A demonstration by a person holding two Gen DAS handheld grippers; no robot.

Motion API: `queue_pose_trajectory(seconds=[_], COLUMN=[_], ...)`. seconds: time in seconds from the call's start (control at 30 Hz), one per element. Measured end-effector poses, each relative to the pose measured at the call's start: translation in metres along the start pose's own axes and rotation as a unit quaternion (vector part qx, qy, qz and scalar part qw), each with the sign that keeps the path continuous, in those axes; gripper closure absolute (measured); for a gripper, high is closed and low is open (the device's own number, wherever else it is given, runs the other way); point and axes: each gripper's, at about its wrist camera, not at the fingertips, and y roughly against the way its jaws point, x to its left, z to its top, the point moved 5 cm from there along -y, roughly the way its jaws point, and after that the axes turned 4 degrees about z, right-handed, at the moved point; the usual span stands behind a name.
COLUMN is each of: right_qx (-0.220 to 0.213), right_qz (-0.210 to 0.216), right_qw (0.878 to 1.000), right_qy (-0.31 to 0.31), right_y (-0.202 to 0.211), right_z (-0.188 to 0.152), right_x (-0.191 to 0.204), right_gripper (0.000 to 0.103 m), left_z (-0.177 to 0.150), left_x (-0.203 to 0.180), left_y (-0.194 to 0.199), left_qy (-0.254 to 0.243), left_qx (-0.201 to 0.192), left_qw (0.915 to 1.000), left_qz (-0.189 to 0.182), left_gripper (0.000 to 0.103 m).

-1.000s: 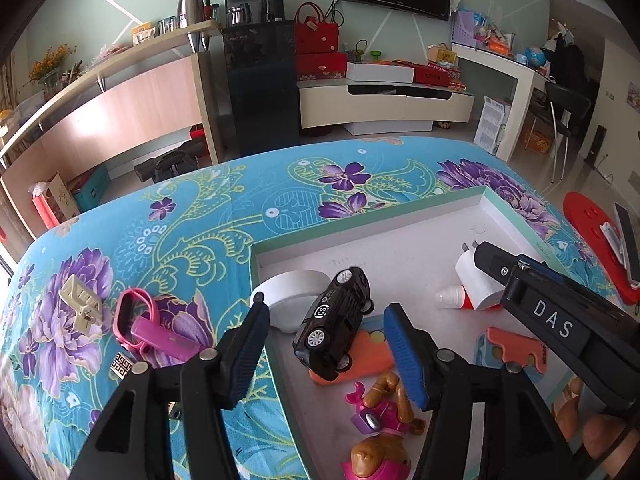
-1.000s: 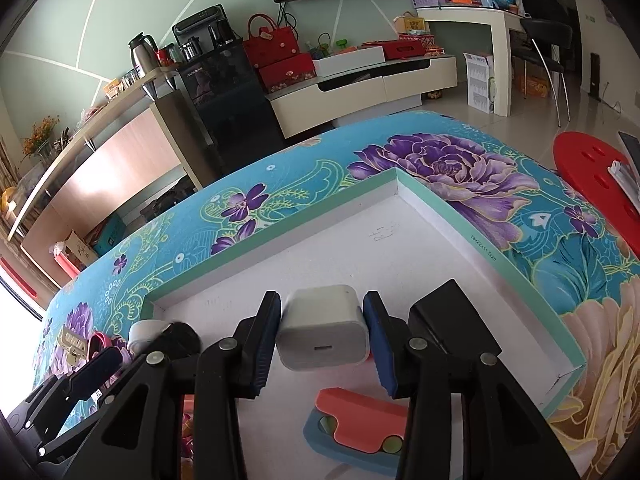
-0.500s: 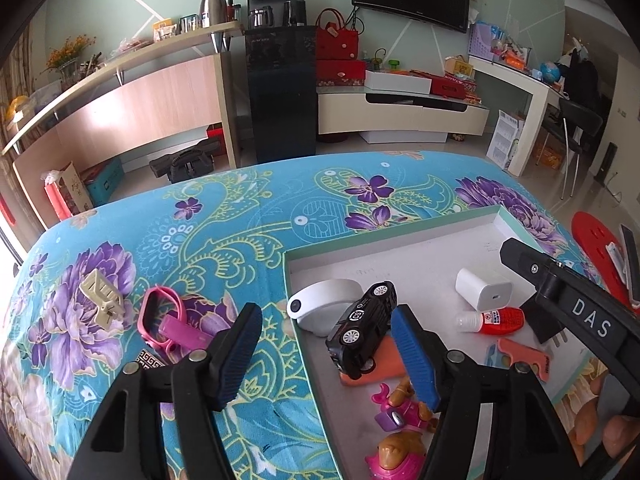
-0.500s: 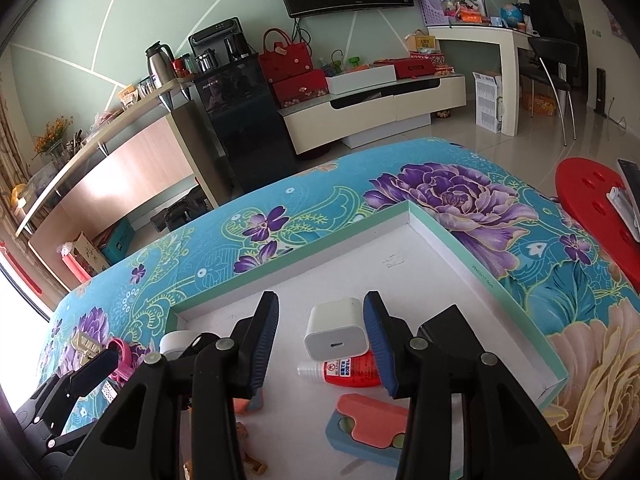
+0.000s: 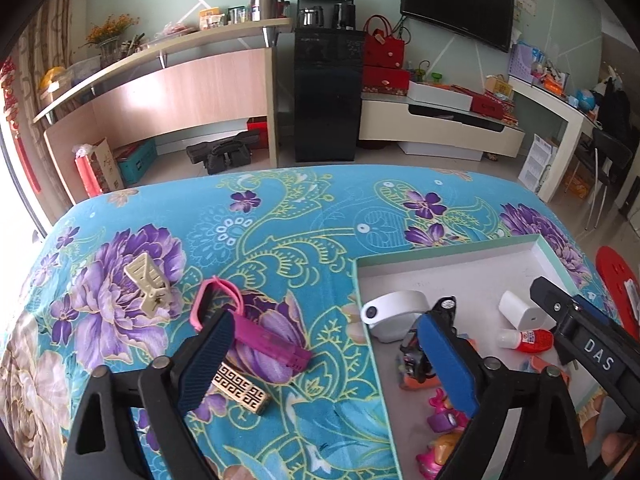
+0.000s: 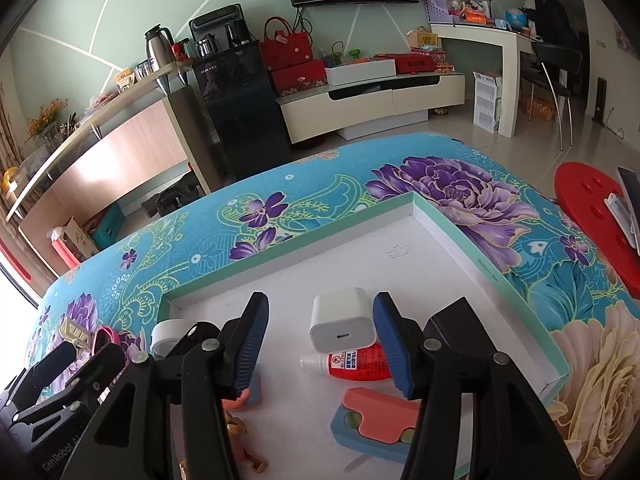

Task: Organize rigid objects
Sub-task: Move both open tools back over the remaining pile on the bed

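Already released into the tray point(image 6: 500, 276), the charger point(image 6: 342, 324) was seen beside the glue bottle point(image 6: 352, 364), both grippers point(image 5: 320, 360) point(image 6: 320, 344) spread empty, so the watch point(image 5: 248, 328) left on the cloth could be nudged away if approached carelessly.

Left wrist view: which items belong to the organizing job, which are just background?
Job:
pink band
beige clip
gold patterned block
tray
white charger
toy car

Background:
black cabinet
TV
red handbag
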Motion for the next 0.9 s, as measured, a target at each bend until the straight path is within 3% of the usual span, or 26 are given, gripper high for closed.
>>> queue_pose_trajectory(seconds=[0.03,0.1,0.3,0.43,0.77,0.9], right_qx=[-0.001,-0.003,0.006,0.019,0.039,0.030], right_qz=[-0.001,-0.003,-0.012,-0.021,-0.022,-0.004], right_qw=[1.000,1.000,1.000,0.999,0.998,0.998], right_qy=[0.002,0.008,0.027,0.034,0.052,0.060], right_y=[0.000,0.001,-0.005,-0.009,-0.012,-0.007], right_z=[0.000,-0.001,-0.004,-0.008,-0.016,-0.016], right_x=[0.001,0.004,0.013,0.019,0.041,0.058], right_gripper=[0.026,0.023,0.021,0.021,0.020,0.020], left_z=[0.001,0.001,-0.009,-0.021,-0.028,-0.031], left_x=[0.006,0.019,0.056,0.077,0.112,0.128], left_y=[0.000,-0.001,-0.018,-0.028,-0.027,-0.025], left_qy=[0.007,0.019,0.056,0.078,0.113,0.117], left_qx=[-0.001,0.000,0.046,0.076,0.087,0.092], left_qw=[0.9999,0.9996,0.9945,0.9895,0.9828,0.9802], left_qz=[0.007,0.022,0.077,0.095,0.118,0.130], left_gripper=[0.000,0.000,0.000,0.000,0.000,0.000])
